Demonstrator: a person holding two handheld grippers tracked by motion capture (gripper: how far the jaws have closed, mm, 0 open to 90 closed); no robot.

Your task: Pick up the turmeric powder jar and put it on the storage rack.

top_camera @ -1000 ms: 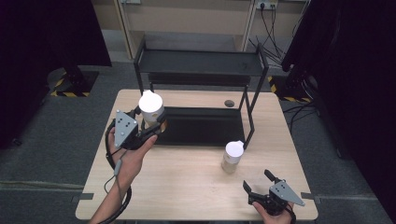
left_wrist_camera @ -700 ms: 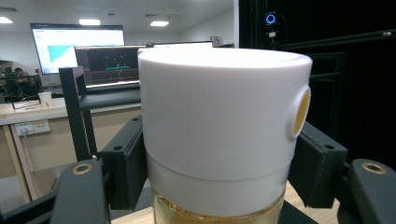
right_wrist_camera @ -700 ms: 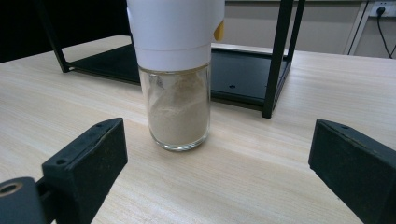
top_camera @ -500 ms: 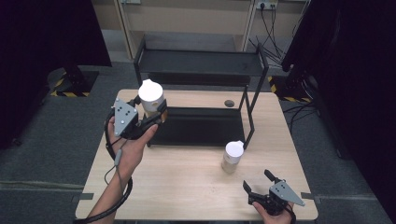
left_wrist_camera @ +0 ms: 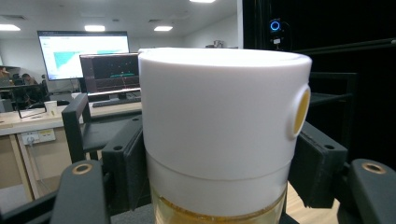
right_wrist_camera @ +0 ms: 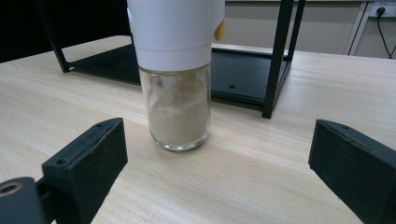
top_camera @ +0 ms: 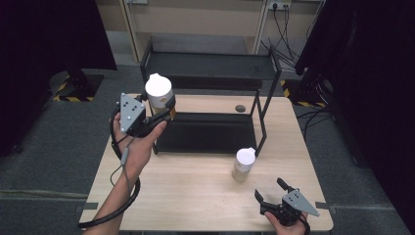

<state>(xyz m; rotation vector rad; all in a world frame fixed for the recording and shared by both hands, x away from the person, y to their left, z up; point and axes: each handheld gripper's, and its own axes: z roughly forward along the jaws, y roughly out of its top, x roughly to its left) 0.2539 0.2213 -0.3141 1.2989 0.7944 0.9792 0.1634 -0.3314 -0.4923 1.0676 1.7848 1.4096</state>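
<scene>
The left gripper (top_camera: 164, 113) pinches a white-capped spice jar (top_camera: 159, 93) just under its cap, holding it in the air above the left end of the black two-tier rack (top_camera: 210, 66); to shelve it well, keep the jar upright, clear the top shelf's raised edge, then lower it flat before letting go; the right gripper (top_camera: 271, 196), jaws spread, rests near the second jar (top_camera: 243, 164) of pale powder on the table (top_camera: 195, 196).
</scene>
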